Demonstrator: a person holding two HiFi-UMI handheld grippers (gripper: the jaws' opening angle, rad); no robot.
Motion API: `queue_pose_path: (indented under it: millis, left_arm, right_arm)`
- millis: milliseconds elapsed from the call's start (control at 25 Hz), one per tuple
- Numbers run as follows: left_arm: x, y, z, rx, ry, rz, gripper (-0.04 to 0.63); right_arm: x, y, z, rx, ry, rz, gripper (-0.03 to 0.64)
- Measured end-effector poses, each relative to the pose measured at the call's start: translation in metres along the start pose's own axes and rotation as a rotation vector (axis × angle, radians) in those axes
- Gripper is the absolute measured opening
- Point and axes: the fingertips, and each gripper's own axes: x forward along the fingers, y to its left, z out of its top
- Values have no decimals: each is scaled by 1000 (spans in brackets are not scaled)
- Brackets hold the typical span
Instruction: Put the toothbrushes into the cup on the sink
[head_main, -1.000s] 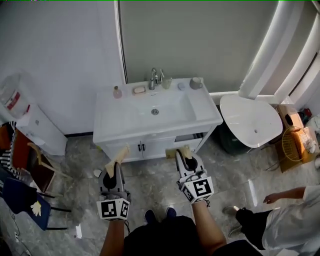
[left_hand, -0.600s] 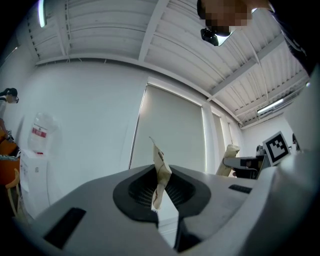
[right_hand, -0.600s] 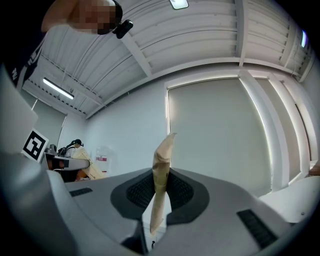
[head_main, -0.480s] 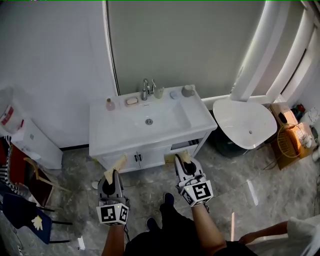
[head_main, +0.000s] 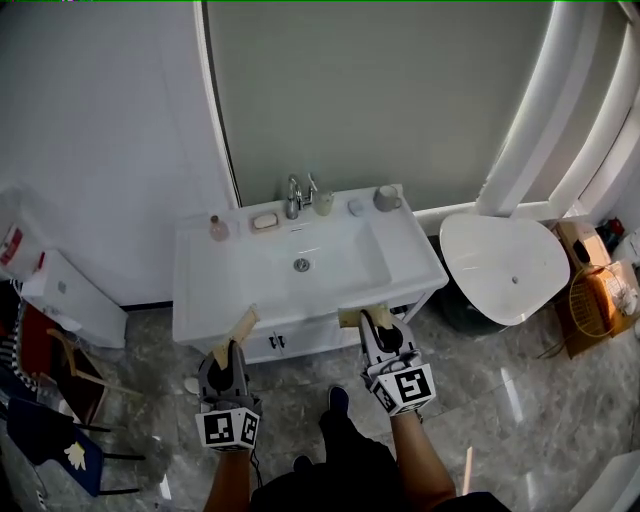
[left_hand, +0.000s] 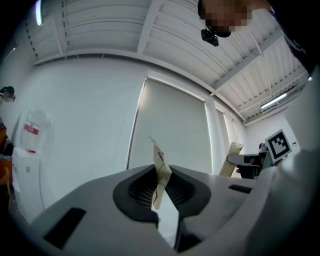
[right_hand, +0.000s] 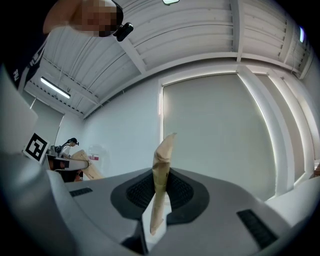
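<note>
Both toothbrushes should handle as light, stiff sticks, but each sits inside a soft tan paper sleeve that can crumple or slide on the brush, so a firm pinch low on the sleeve seems the safest hold, leaving the long free end to go into the cup.

The left gripper (left_hand: 161, 189) is closed tight on the left toothbrush (left_hand: 160, 167). The ribbed pads squeeze the lower part of the sleeve, and the creased, pointed top stands up past the jaws. In the head view this brush hangs in front of the cabinet (head_main: 300, 340), on the near side of the sink (head_main: 225, 295).

The right gripper (right_hand: 159, 196) is likewise clamped on the right toothbrush (right_hand: 162, 167), whose sleeve is smoother, with a rounded tip. It too is held low at the near edge of the sink.

Along the far rim, from the left, stand a small bottle (head_main: 213, 228), a soap dish (head_main: 265, 221), the tap (head_main: 293, 195), a pale cup (head_main: 323, 203) just beside the tap, and a grey mug (head_main: 385, 198) further right. I cannot tell which of those two vessels is meant. Both toothbrushes are well apart from them, with the whole bowl of the sink between.
</note>
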Motion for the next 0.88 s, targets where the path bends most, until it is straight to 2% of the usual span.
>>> queue_pose_path:
  millis: [400,680,880]
  left_arm:
    - [150,-3,-4,19,-18,57,54]
    - [203,21,13,30,-28,88,54]
    - [228,49,16,32,-30,69,54]
  right_arm:
    - [120,-101,-10,-19,17,64,63]
    - [178,-130,-8,-4,29,72,63]
    - [214,-131,-16,-18,40,63,63]
